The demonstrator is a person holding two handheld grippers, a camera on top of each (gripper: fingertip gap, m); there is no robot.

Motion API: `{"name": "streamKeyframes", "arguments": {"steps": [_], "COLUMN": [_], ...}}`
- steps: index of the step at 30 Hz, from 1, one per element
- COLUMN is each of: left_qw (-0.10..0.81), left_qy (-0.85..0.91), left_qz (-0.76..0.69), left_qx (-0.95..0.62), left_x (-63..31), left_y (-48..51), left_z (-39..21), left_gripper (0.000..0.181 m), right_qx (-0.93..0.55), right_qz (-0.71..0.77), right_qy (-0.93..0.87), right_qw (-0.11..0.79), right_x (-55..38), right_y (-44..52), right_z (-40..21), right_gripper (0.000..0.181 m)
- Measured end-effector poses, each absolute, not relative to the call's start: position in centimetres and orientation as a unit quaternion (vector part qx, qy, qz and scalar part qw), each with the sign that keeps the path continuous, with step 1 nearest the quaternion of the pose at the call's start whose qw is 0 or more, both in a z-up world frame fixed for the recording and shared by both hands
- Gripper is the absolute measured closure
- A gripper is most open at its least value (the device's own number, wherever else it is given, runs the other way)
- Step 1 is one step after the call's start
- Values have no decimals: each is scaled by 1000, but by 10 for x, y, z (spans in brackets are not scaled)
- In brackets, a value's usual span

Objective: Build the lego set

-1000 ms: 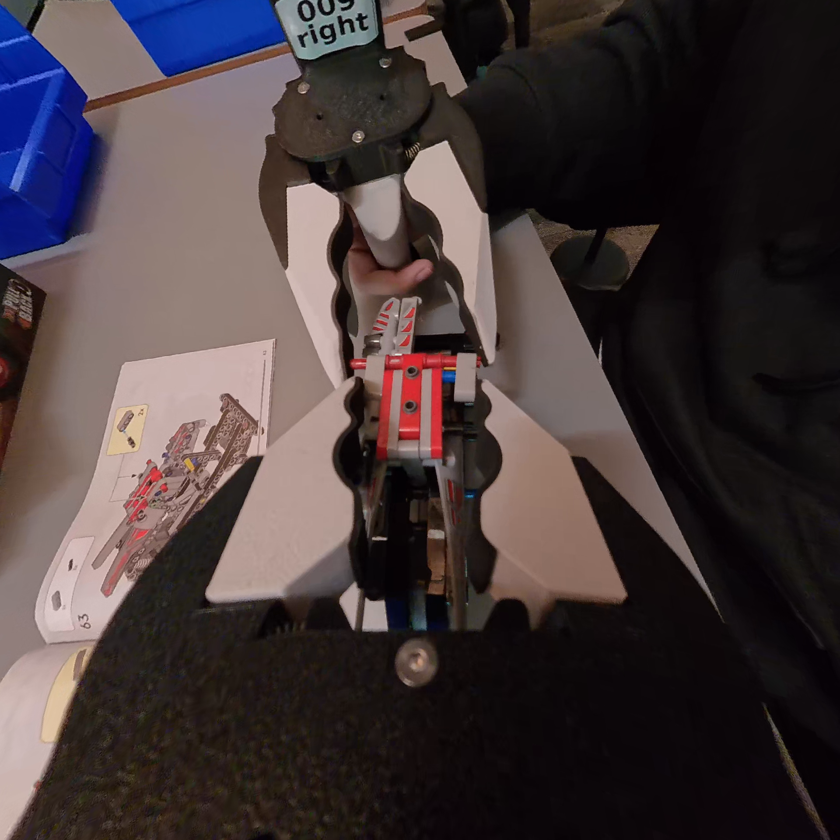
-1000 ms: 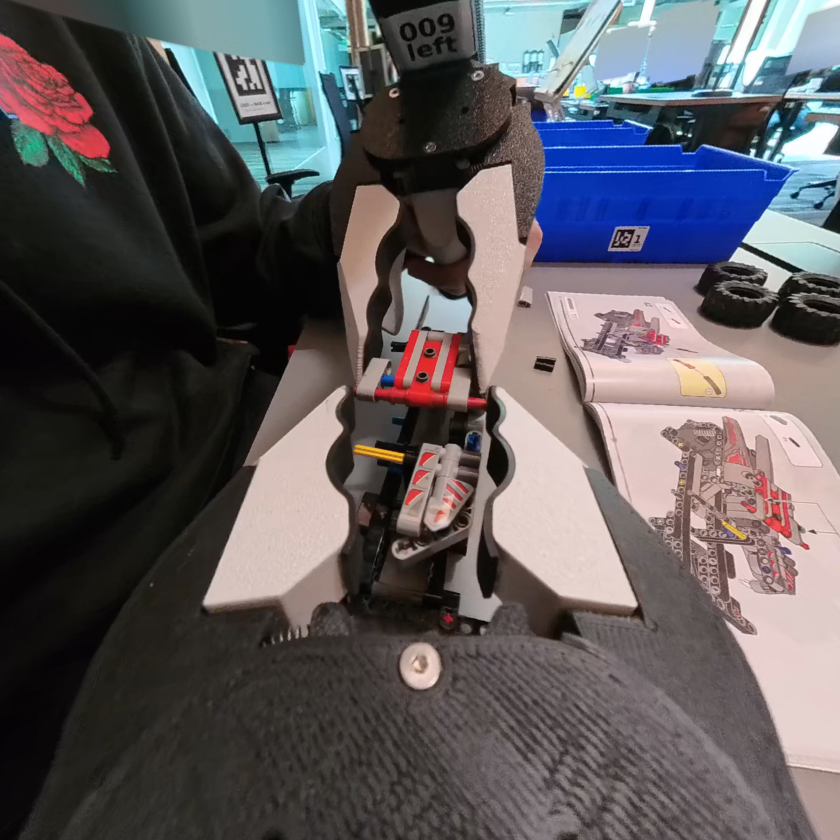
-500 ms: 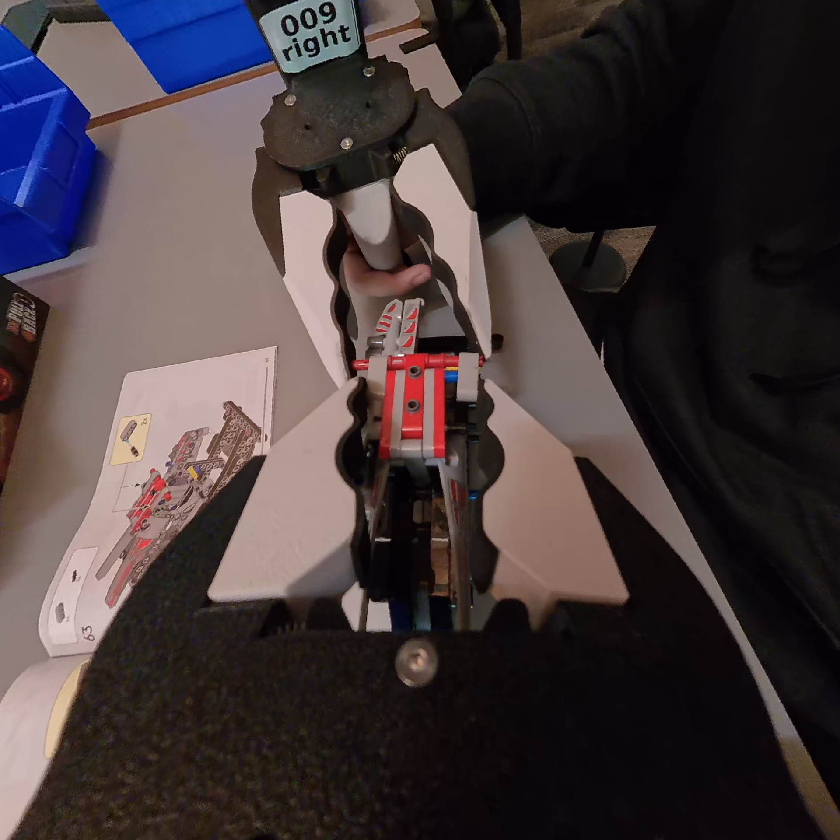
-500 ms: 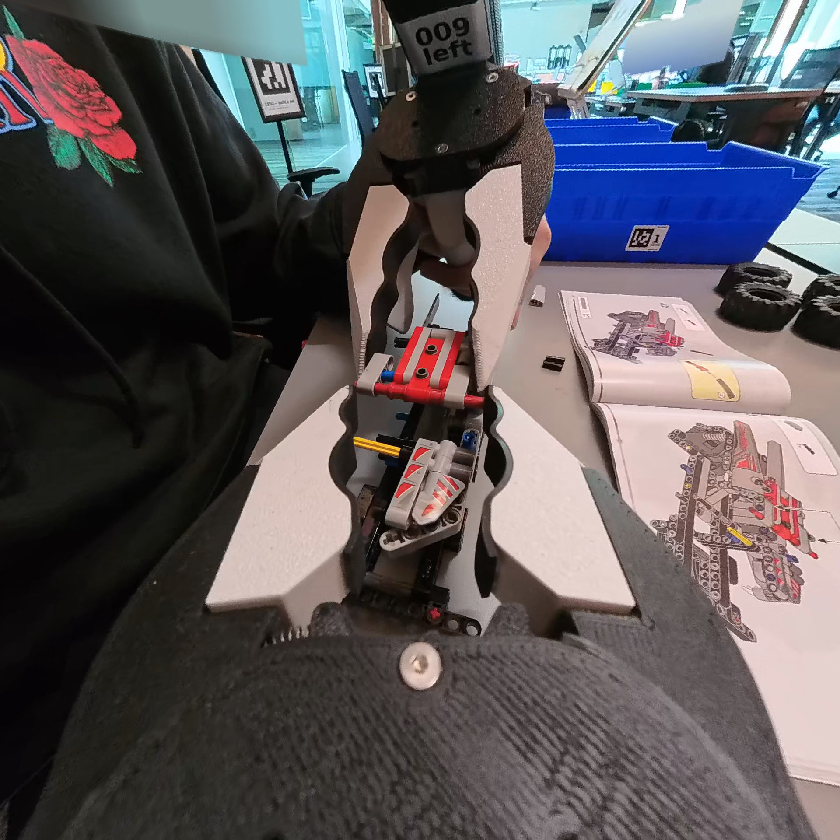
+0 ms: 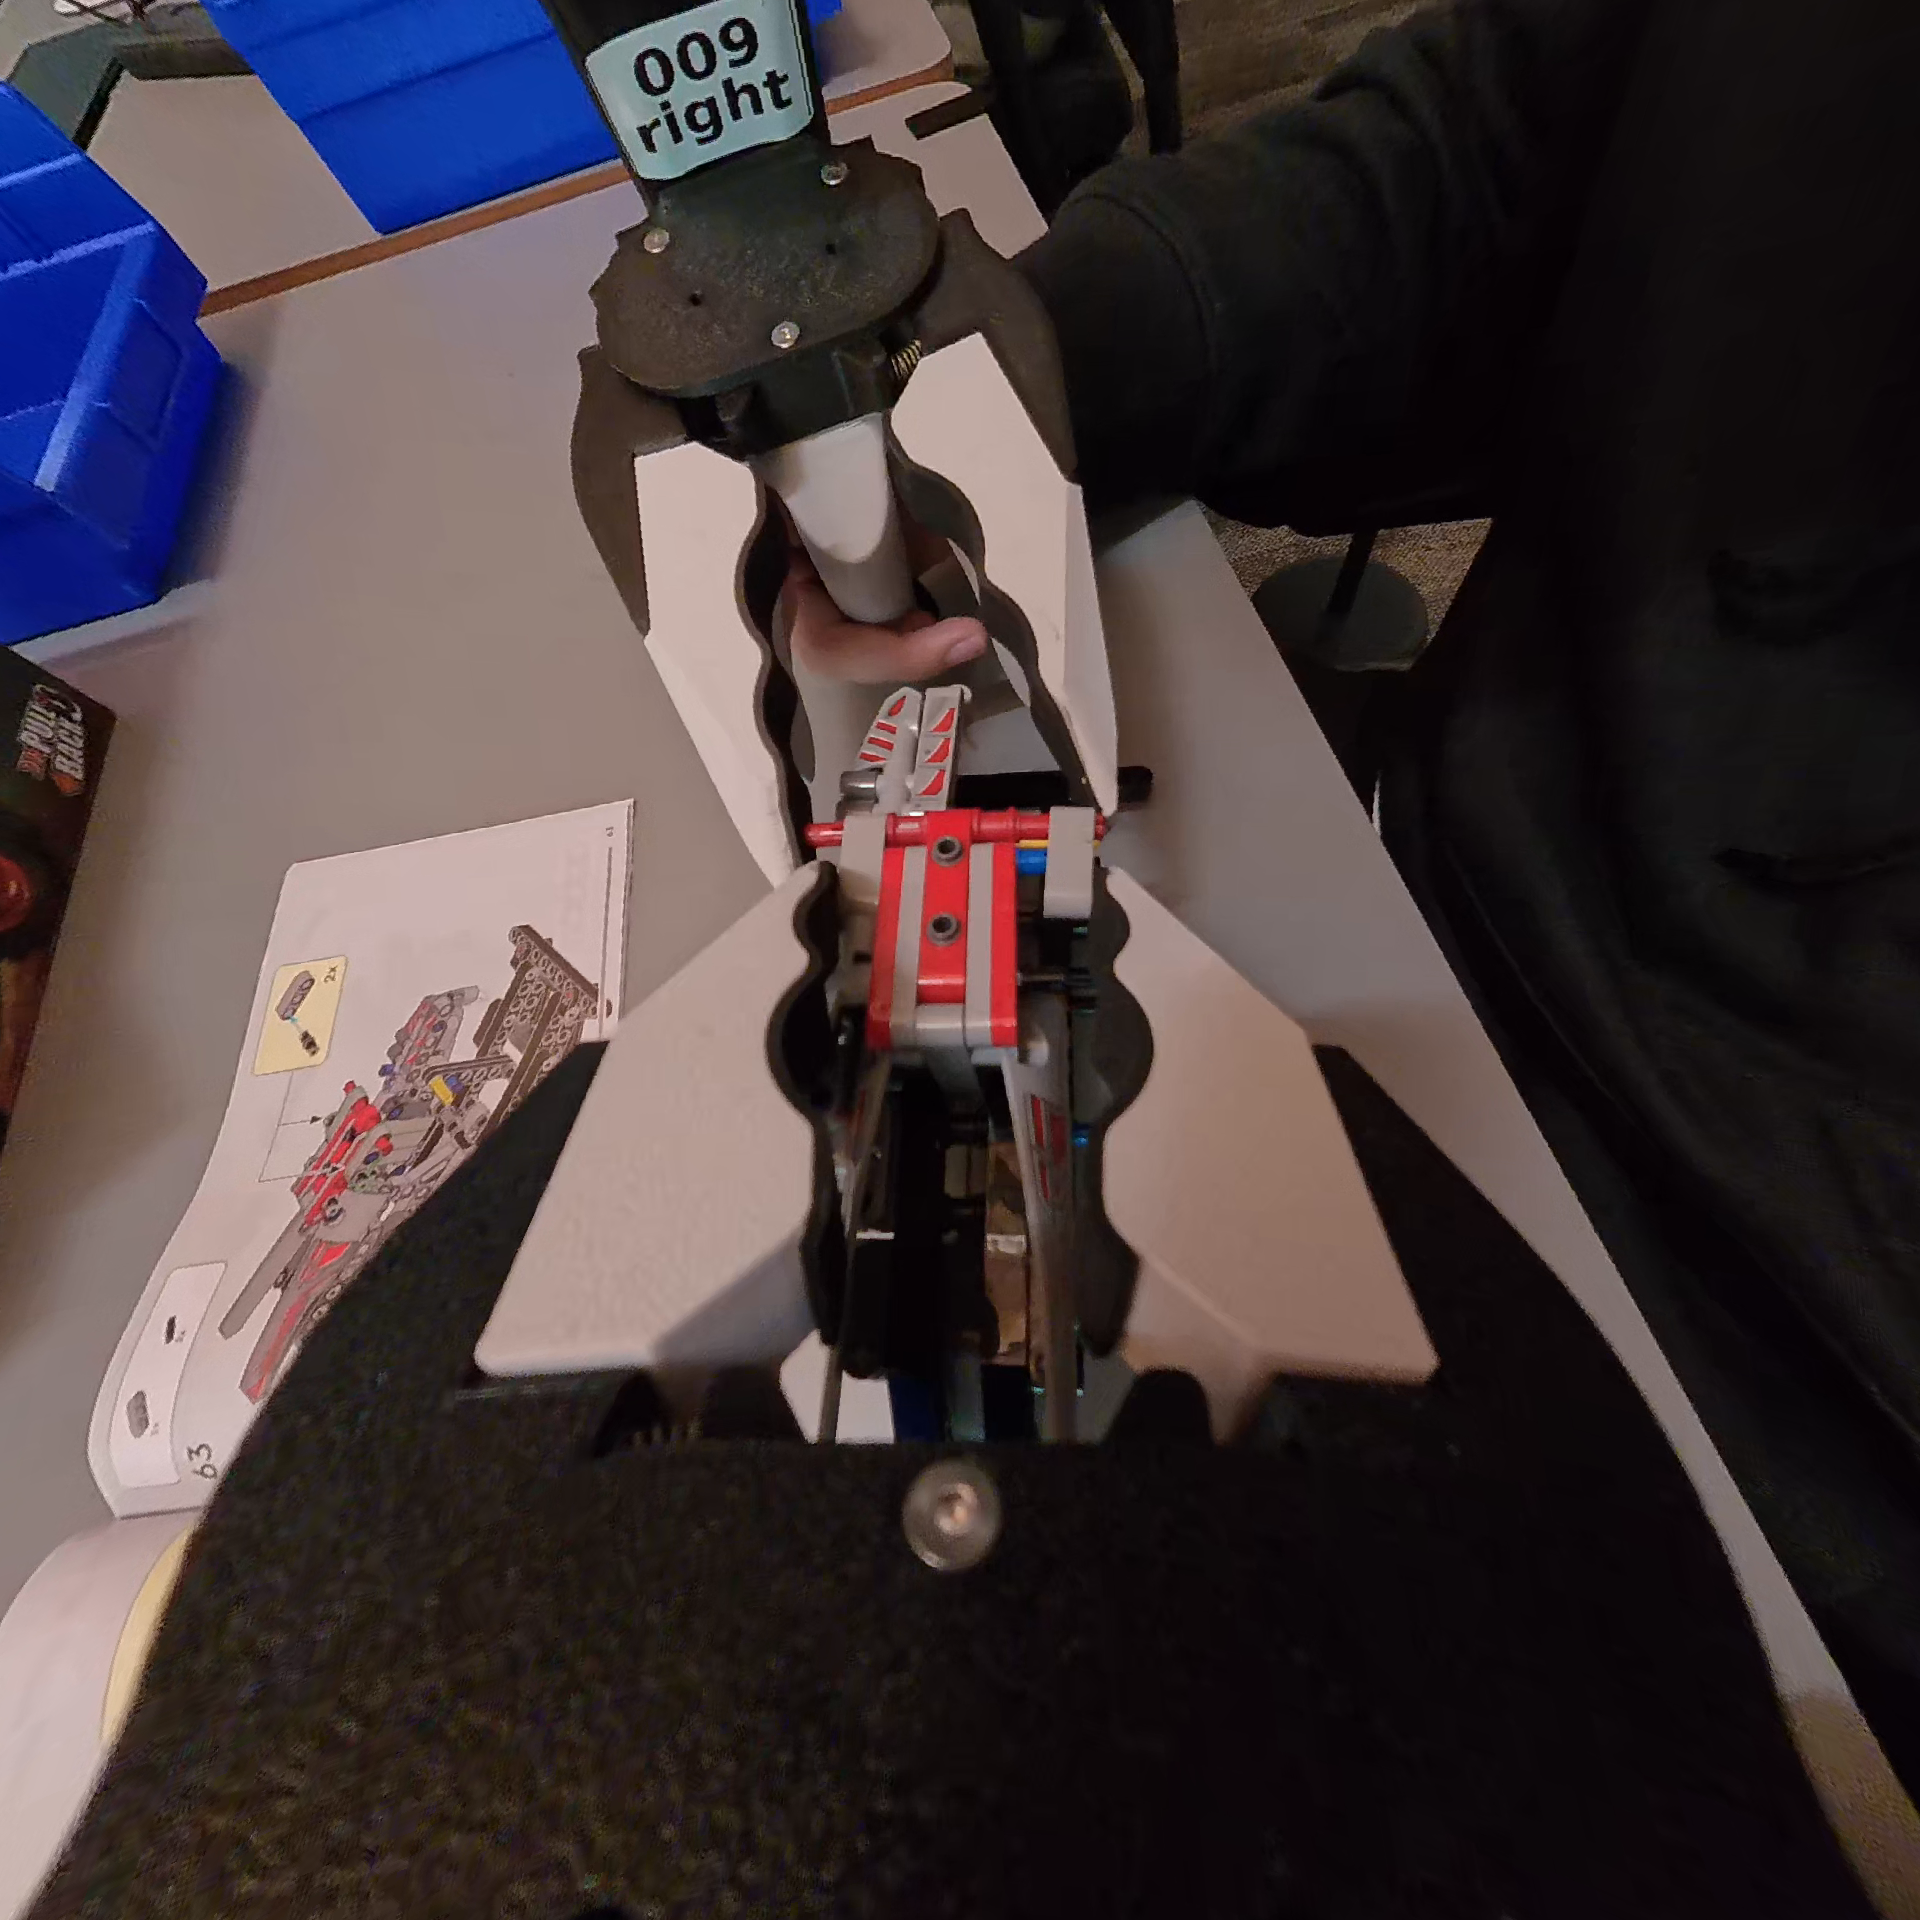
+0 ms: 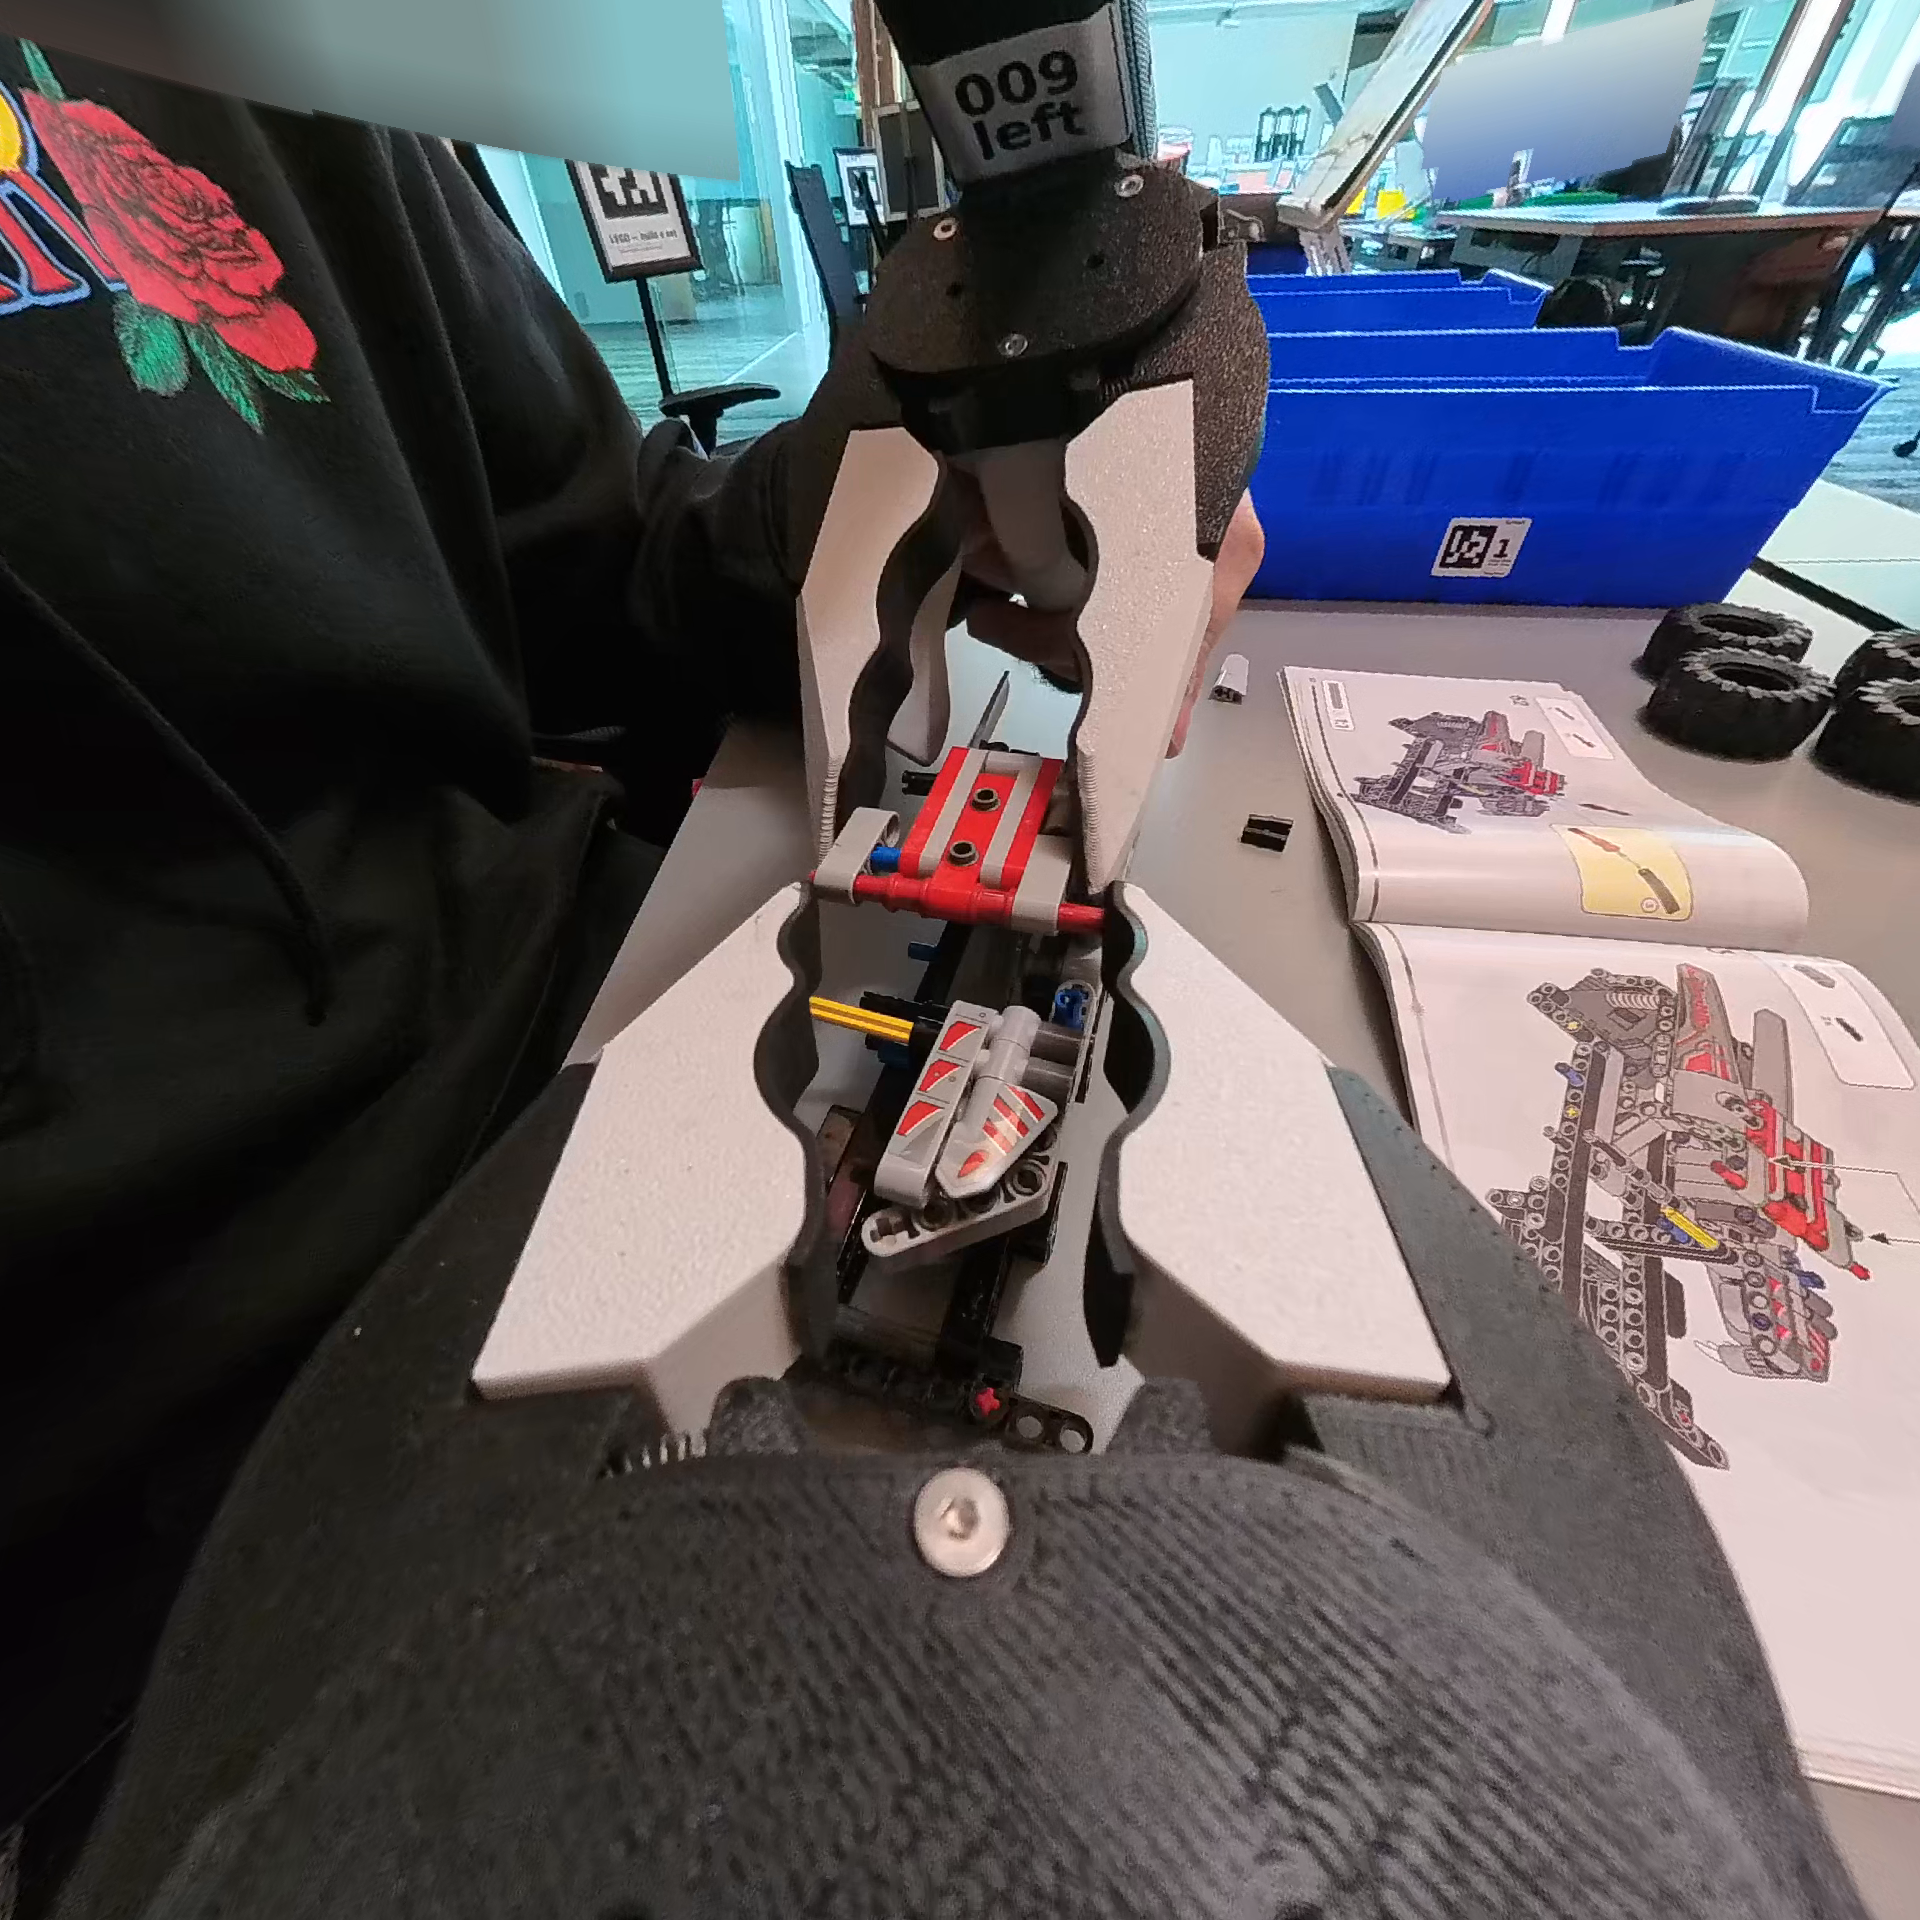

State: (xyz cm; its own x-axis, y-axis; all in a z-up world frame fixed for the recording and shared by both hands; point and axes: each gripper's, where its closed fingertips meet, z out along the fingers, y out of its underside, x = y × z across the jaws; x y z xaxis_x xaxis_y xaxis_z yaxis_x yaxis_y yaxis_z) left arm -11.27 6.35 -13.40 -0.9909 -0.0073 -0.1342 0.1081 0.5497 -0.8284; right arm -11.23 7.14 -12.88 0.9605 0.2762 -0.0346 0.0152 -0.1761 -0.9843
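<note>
The partly built lego vehicle (image 5: 945, 935) has a red and grey top panel, a black frame and grey fins with red stripes. It is held above the grey table between both grippers, which face each other tip to tip. My left gripper (image 5: 961, 883) is shut on the end with the red panel. My right gripper (image 6: 956, 904) is shut on the end with the grey and red fins (image 6: 966, 1112). The red panel (image 6: 966, 842) sits where the two sets of fingertips meet. The model's underside is hidden.
An open instruction booklet (image 6: 1662, 1091) lies on the table (image 5: 416, 582) beside the model. Blue bins (image 6: 1507, 457) stand at the far edge. Black tyres (image 6: 1735, 686) and a small black piece (image 6: 1268, 833) lie near the booklet. A person in a black hoodie (image 6: 260, 623) sits close. Less than 4 cm separates the two grippers' tips.
Both grippers keep their hold on the model. The pair has drifted slightly and the model has tilted a little; nothing was let go.
</note>
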Motion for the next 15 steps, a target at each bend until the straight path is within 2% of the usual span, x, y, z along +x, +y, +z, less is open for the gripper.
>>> {"name": "streamKeyframes", "arguments": {"steps": [15], "left_qw": [70], "left_qy": [880], "left_qz": [-468], "left_qx": [41], "left_x": [-114], "left_y": [63], "left_z": [-135], "left_gripper": [135], "right_qx": [-760], "right_qz": [84], "right_qy": [-107], "right_qw": [636], "right_x": [-113], "right_y": [71], "right_z": [-129], "right_gripper": [129]}}
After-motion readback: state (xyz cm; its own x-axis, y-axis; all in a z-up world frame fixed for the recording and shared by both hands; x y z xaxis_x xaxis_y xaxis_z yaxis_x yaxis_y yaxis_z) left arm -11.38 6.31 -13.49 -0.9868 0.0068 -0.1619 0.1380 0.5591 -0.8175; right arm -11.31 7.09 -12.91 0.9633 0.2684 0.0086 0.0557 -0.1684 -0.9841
